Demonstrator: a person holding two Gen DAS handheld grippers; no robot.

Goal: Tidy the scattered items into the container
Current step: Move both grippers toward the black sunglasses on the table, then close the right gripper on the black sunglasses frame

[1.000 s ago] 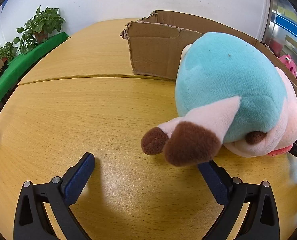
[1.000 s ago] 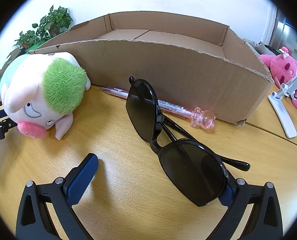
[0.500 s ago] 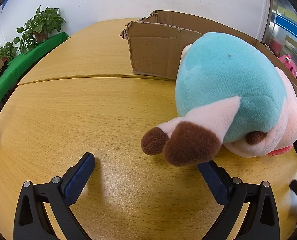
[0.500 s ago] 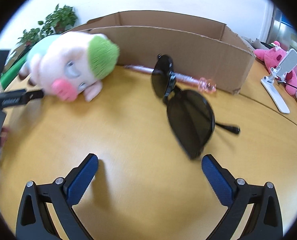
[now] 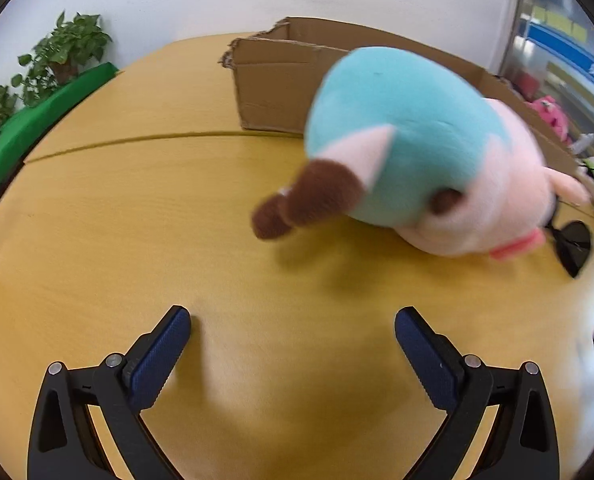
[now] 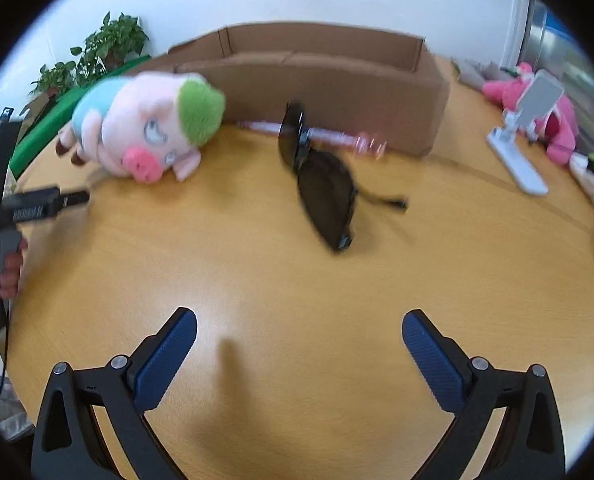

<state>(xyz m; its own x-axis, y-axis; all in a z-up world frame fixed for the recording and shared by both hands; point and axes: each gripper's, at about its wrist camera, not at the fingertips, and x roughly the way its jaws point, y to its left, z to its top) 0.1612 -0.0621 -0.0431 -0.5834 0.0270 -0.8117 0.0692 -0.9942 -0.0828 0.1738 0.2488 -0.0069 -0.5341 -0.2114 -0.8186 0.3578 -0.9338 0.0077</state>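
Wooden counter [image 6: 257, 264] carries all the things. On it the plush pig [image 5: 425, 152] lies just before the cardboard box [image 6: 329, 84]; it looks soft and light, so its round body is the best place to grip. Nearby, the sunglasses [image 6: 321, 184] look stiff and fragile, and the pink pen [image 6: 337, 138] is thin. Both the left gripper [image 5: 293, 332] and the right gripper [image 6: 299, 334] have jaws wide apart, holding nothing.
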